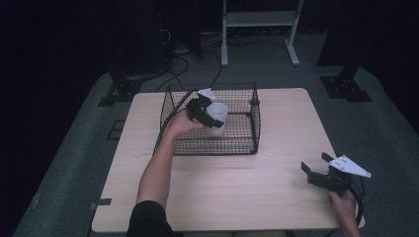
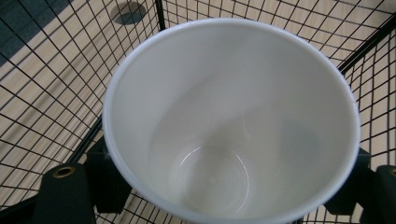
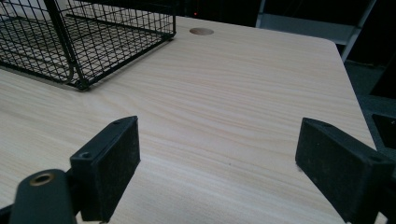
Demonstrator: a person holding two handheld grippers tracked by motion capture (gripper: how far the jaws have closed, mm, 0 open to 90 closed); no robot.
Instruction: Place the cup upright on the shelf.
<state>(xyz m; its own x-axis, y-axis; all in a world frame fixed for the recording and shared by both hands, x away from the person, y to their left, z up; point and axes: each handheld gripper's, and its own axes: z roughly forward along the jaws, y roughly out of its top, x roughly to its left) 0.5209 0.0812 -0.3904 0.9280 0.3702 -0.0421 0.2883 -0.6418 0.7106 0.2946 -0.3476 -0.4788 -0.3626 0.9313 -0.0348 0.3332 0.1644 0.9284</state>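
A white paper cup [image 1: 217,117] stands upright inside the black wire basket [image 1: 252,143] at the table's far middle. My left gripper [image 1: 205,114] is shut on the cup, reaching over the basket's left wall. In the left gripper view the cup [image 2: 233,121] is seen from above, empty, with the black pads [image 2: 109,182] pressed on its sides and the basket mesh [image 2: 42,93] around it. My right gripper [image 1: 316,168] hovers open near the table's front right corner, nothing between its jaws. Its wide-apart pads [image 3: 112,163] frame bare wood in the right gripper view.
The light wooden table [image 1: 247,192] has free room in front of and beside the basket. The basket's corner [image 3: 79,51] and a round hole [image 3: 201,31] in the tabletop lie ahead of my right gripper. Cables and stand bases lie on the grey floor behind.
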